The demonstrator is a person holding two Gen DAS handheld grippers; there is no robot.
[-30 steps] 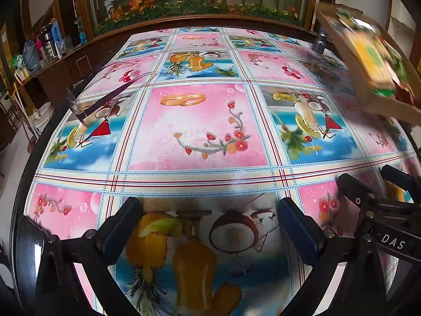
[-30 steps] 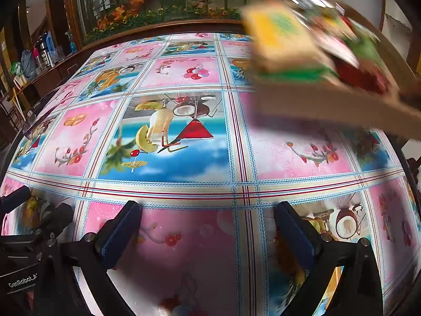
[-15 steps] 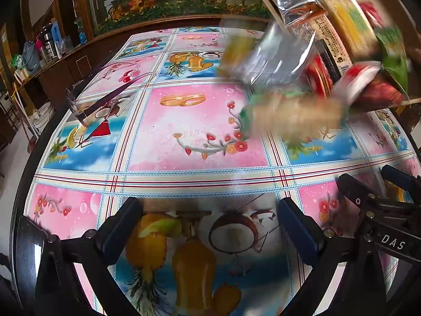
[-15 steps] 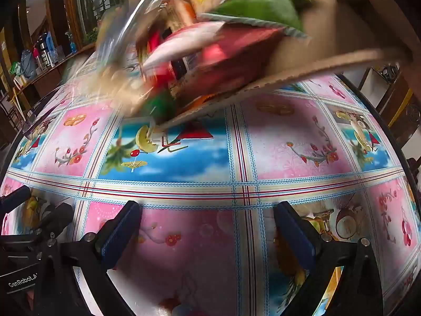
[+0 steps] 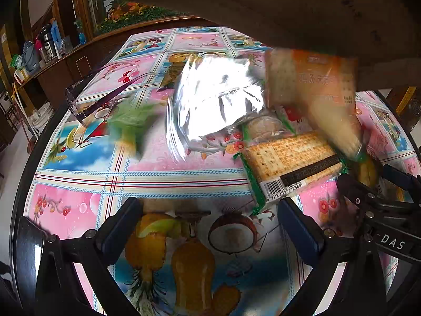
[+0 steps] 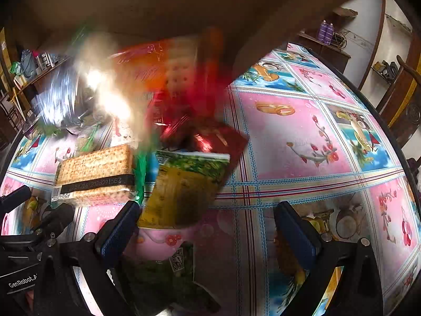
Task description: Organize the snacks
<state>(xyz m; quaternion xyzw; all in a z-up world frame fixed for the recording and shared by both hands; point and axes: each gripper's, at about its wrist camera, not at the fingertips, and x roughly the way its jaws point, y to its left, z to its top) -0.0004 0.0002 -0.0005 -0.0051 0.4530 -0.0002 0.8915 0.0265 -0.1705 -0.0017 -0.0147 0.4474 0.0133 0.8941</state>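
A: What do the two wrist views show on the table (image 5: pixel 168 179)?

B: A scatter of snack packs, several smeared by motion, on the fruit-and-flower patterned cloth. The sharpest one is the cracker pack (image 5: pixel 286 163), a clear wrapper with green ends, a black date strip and a barcode. It lies flat on the cloth.

A: Where do the others sit against that cracker pack?

B: In the left wrist view a silver foil bag (image 5: pixel 213 105) is just beyond it on the far left, blurred. An orange biscuit pack (image 5: pixel 313 84) is above it and tilted, its lower end reaching down past the cracker pack's right end; whether it touches the cloth cannot be told. A round wafer pack (image 5: pixel 263 127) lies between the foil bag and the cracker pack. A green blur (image 5: pixel 131 123) sits well to the left.

A: And from the right wrist camera?

B: The cracker pack (image 6: pixel 96 175) is to the left. Just beside its right end stands a yellow and green packet (image 6: pixel 184 187), tilted, and behind that a dark red packet (image 6: pixel 213 142). A brown cardboard surface (image 6: pixel 158 2) fills the top of both views, over the packs.

A: The grippers?

B: The left gripper (image 5: pixel 210 226) has its fingers spread wide with only cloth between them. The right gripper (image 6: pixel 208 226) is spread wide too; the yellow and green packet's lower edge is just by its left finger (image 6: pixel 118 231), nothing clamped.
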